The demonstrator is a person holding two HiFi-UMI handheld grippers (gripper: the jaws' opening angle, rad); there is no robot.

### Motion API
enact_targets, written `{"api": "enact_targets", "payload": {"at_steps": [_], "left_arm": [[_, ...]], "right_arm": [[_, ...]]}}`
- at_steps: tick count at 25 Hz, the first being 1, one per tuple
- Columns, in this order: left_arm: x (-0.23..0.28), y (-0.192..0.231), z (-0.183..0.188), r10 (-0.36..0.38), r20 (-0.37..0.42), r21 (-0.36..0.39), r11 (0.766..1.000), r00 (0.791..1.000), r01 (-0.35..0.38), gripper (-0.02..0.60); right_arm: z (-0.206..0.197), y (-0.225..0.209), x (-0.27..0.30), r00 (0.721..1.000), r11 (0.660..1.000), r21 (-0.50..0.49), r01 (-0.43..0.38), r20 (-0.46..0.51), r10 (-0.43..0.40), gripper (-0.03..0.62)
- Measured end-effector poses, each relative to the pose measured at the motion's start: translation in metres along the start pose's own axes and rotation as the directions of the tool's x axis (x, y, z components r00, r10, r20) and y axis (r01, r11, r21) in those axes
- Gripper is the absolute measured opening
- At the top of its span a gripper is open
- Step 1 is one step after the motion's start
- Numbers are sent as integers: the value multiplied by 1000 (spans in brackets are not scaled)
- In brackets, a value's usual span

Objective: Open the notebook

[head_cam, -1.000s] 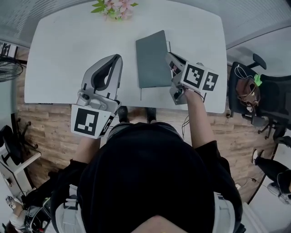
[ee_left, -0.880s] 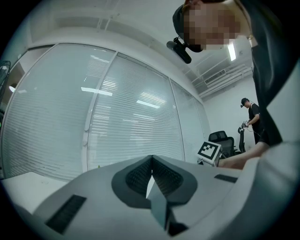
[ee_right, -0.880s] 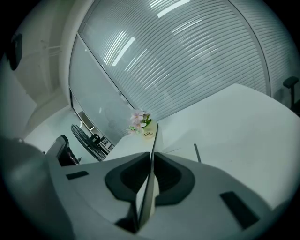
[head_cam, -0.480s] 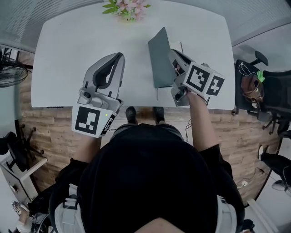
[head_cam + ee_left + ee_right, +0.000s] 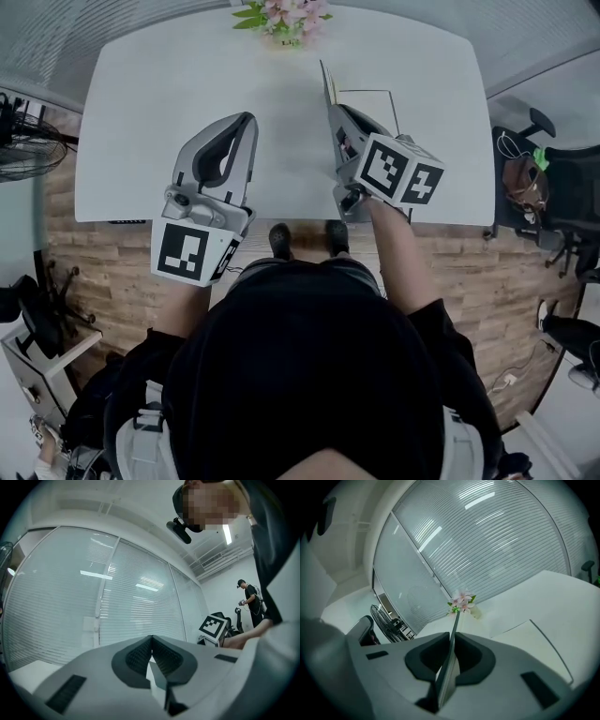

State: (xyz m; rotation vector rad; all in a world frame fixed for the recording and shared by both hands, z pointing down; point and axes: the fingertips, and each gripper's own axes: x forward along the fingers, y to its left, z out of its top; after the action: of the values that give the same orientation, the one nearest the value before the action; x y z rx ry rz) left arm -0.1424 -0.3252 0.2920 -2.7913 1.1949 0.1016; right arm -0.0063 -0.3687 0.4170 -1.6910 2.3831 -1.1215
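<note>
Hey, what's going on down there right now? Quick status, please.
Right tongs clamped on notebook cover, cover stood near upright. Left tongs shut, empty, over the table. Nothing in the way; flowers sit at the far edge.

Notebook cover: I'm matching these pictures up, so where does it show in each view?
Head view: notebook cover upper centre, standing on edge, held by the right gripper.
Left gripper view: not in it.
Right gripper view: centre, edge-on between the fingers.
Shared landmark: pink flowers, head and right gripper views.
</note>
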Motion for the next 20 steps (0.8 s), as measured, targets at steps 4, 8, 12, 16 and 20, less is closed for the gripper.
{"api": "enact_targets", "payload": {"at_steps": [4,8,12,16,20], "left_arm": [[-12,14,-2,6,-3,1,1000,1000,-6,12],[-23,24,-3,12,-8,5,1000,1000,-12,12],[-30,32,1,19,6,-2,1000,1000,-19,12],[-39,40,-2,24,-7,-1,1000,1000,-24,12],[-43,43,-8,28,-12,-7,1000,1000,-28,12]], "right_arm": [[-15,21,19,1000,1000,8,-23,-18,23,34],[-36,28,35,999,1000,-1,-8,-50,8,-2],[-59,19,50,995,999,-28,32,-93,-34,3],[-68,23,51,995,998,-47,43,-92,-48,3],[-68,31,51,996,995,-89,38,-76,-45,3]]}}
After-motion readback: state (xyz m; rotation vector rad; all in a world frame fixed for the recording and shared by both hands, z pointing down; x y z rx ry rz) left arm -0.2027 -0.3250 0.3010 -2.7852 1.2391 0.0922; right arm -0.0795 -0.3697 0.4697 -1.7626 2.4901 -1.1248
